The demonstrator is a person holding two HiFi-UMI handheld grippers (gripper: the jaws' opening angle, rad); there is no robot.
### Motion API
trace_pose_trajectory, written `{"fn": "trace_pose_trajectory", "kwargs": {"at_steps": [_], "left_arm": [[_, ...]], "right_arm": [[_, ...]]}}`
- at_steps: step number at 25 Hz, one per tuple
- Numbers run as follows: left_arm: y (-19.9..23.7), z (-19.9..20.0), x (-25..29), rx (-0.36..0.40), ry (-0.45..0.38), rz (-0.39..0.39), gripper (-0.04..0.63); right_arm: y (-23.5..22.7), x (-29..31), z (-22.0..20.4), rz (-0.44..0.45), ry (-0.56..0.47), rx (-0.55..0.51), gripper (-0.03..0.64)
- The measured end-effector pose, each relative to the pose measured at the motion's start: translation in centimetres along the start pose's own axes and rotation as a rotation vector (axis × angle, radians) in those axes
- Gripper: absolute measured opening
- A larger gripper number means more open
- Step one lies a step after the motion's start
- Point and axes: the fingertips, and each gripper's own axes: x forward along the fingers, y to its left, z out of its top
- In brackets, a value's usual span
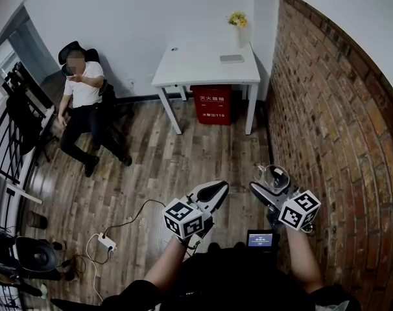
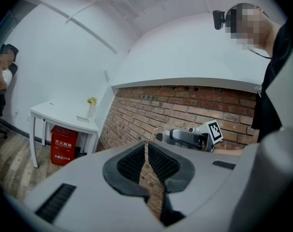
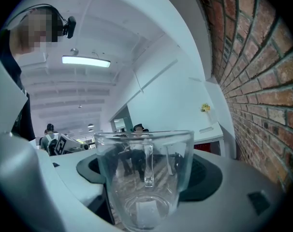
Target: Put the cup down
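Glass cup [image 3: 144, 178] clamped in the right claw [image 1: 269, 188]
Cup sits at 4 o'clock in the head view, over the wood floor [image 1: 151, 167] beside the brick wall [image 1: 333, 109]; left claw [image 2: 147, 159] pressed together, empty; white bench [image 1: 203, 63] at 12 o'clock

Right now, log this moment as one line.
right claw: shut on empty glass cup | left claw: shut, holds nothing | glass cup: held in the air beside brick wall, not yet put down

Office rm, white desk [image 1: 203, 63], brick wall [image 1: 339, 109]
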Motion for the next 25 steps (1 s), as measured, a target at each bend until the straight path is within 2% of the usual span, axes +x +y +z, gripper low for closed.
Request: {"fn": "trace_pose_trajectory", "kwargs": {"at_steps": [17,25], "left_arm": [[3.6,0.6,-2.8,0.008,-0.002,-0.034,0.031],[7.1,0.4,-3.8,-0.012,0.005,-0.010,0.031]], "right_arm": [[2.0,3.3,-1.0,-0.048,-0.011,-0.003,0.416],[0.6,5.6,-1.9,-0.075,-0.009,0.034,0.416]]}}
